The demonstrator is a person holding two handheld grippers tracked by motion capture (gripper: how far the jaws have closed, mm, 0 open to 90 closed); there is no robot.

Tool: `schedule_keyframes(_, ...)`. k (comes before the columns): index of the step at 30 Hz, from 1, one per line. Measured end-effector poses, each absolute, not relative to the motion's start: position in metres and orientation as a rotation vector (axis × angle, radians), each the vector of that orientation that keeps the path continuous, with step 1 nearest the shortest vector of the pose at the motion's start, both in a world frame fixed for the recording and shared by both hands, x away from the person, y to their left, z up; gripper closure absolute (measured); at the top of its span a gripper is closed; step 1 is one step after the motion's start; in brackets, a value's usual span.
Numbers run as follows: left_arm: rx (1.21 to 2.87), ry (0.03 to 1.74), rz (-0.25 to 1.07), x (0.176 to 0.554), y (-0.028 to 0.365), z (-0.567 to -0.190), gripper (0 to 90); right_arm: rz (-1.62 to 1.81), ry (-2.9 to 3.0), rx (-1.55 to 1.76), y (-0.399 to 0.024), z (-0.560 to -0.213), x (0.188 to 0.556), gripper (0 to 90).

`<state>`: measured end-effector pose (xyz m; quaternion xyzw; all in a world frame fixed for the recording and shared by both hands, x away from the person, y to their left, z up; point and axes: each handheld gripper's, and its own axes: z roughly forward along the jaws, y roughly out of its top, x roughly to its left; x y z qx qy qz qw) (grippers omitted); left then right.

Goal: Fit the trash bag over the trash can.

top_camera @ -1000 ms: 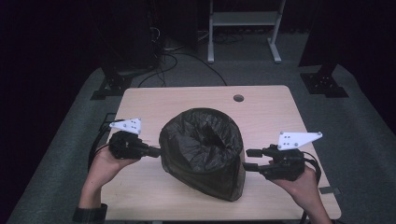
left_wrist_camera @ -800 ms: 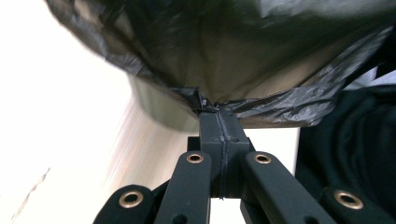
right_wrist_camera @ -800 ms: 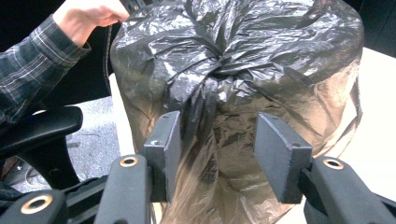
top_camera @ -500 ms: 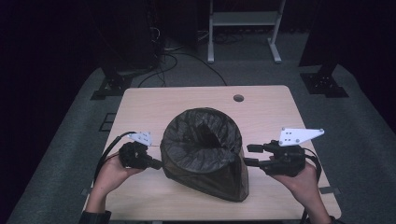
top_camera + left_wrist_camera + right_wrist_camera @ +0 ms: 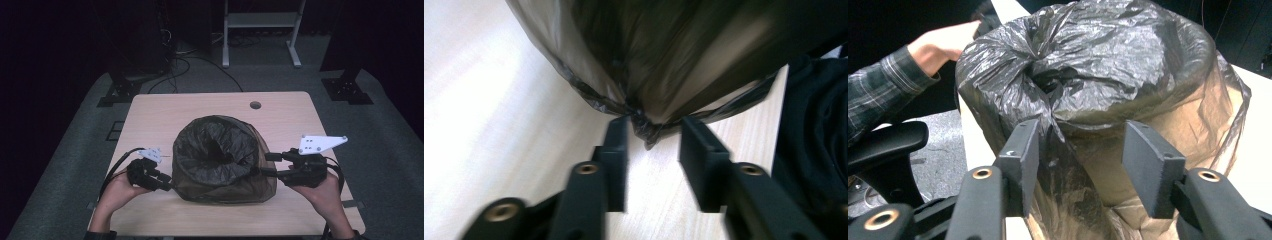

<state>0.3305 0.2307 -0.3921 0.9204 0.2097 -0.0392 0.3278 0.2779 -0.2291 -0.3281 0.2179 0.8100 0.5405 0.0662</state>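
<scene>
One crinkled black plastic bin bag, drawn over a brown box-like form, stands at the middle of one pale wooden tabletop. Two black tongs: left tongs low at the bag's left base, just opened, jaws spread about a gathered corner of film; right tongs spread at the bag's right flank, film between them, unpinched. One round hole in tabletop.

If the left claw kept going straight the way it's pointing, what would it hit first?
Most likely the black bin bag. The left claw points at its low edge, its jaws just opened, and a gathered tip of plastic hangs between them, apparently unpinched. Depth is blurred here.
</scene>
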Motion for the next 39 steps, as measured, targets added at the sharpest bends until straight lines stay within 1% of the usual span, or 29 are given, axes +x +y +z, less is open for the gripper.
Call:
schedule_keyframes(1, 2.399, 0.547, -0.094, 0.329, 0.232, -0.387, 52.0, 1.631, 2.44, 0.65, -0.229, -0.327, 0.278, 46.3)
schedule_keyframes(2, 2.384, 0.54, -0.057, 0.326, 0.235, -0.378, 48.5, 1.633, 2.439, 0.652, -0.228, -0.326, 0.278, 45.1)
schedule_keyframes(3, 2.37, 0.534, -0.043, 0.325, 0.237, -0.372, 43.2, 1.634, 2.436, 0.65, -0.228, -0.325, 0.278, 43.1)
schedule_keyframes(4, 2.36, 0.524, -0.031, 0.323, 0.239, -0.365, 42.8, 1.636, 2.435, 0.649, -0.228, -0.324, 0.279, 41.4)
schedule_keyframes(7, 2.312, 0.504, 0.02, 0.319, 0.242, -0.345, 34.2, 1.644, 2.412, 0.654, -0.227, -0.319, 0.28, 34.6)
schedule_keyframes(9, 2.271, 0.507, 0.067, 0.319, 0.243, -0.335, 24.7, 1.656, 2.393, 0.654, -0.226, -0.315, 0.282, 30.9)
schedule_keyframes(13, 2.198, 0.493, 0.142, 0.32, 0.24, -0.32, 13.9, 1.647, 2.396, 0.641, -0.22, -0.306, 0.288, 30.0)
schedule_keyframes(14, 2.177, 0.488, 0.155, 0.32, 0.239, -0.319, 9.2, 1.647, 2.401, 0.633, -0.217, -0.303, 0.29, 29.7)
schedule_keyframes(16, 2.146, 0.479, 0.18, 0.32, 0.236, -0.32, 5.1, 1.643, 2.408, 0.619, -0.211, -0.298, 0.295, 28.3)
schedule_keyframes(17, 2.141, 0.479, 0.192, 0.32, 0.235, -0.321, 0.2, 1.651, 2.416, 0.613, -0.207, -0.296, 0.298, 26.5)
schedule_keyframes(19, 2.123, 0.479, 0.222, 0.32, 0.234, -0.326, 0.0, 1.637, 2.429, 0.611, -0.201, -0.294, 0.303, 21.7)
schedule_keyframes(21, 2.115, 0.482, 0.25, 0.319, 0.233, -0.331, 0.0, 1.595, 2.437, 0.585, -0.193, -0.291, 0.307, 15.0)
schedule_keyframes(25, 2.066, 0.49, 0.288, 0.316, 0.234, -0.347, 0.0, 1.57, 2.473, 0.555, -0.176, -0.287, 0.319, 10.3)
schedule_keyframes(31, 2.053, 0.519, 0.329, 0.31, 0.238, -0.374, 0.0, 1.522, 2.536, 0.508, -0.148, -0.286, 0.335, 2.4)
schedule_keyframes(32, 2.055, 0.522, 0.346, 0.308, 0.238, -0.379, 0.0, 1.512, 2.543, 0.503, -0.144, -0.286, 0.336, 1.4)
schedule_keyframes(34, 2.044, 0.532, 0.335, 0.306, 0.24, -0.387, 0.0, 1.484, 2.568, 0.484, -0.136, -0.287, 0.339, 1.2)
schedule_keyframes(39, 2.106, 0.58, 0.333, 0.302, 0.244, -0.411, 0.0, 1.392, 2.622, 0.424, -0.119, -0.293, 0.344, 1.2)
